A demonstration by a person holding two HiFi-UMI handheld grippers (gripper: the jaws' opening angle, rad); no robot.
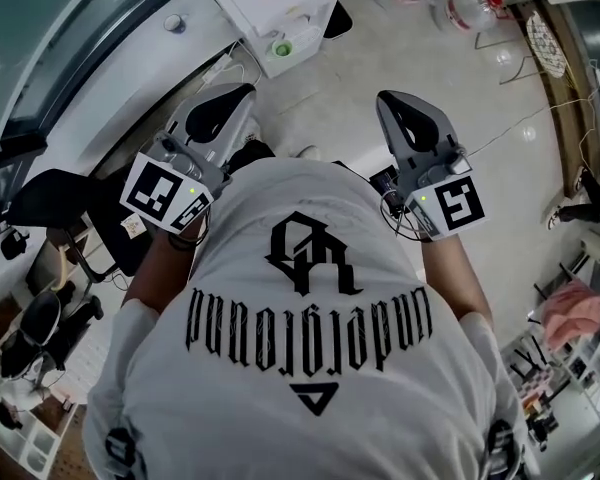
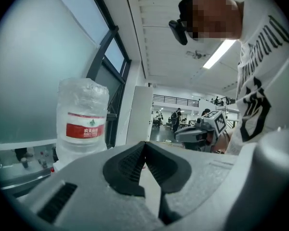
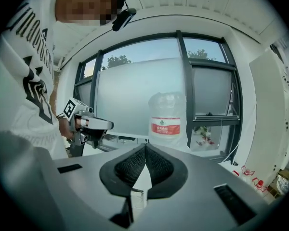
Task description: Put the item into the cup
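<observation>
Neither the item nor the cup shows in any view. My white shirt [image 1: 310,348] fills the lower head view and hides whatever lies beneath it. My left gripper [image 2: 144,143] is closed, its ribbed pads meeting at the tips with nothing between them. My right gripper [image 3: 145,146] is closed and empty in the same way. Both reach out in front of my chest, well apart. A large water jug [image 3: 166,119] stands ahead by the frosted window [image 3: 130,95], its base cut off behind the jaws.

Clear water jugs [image 1: 458,6] stand on the glossy pale floor [image 1: 360,58].
</observation>
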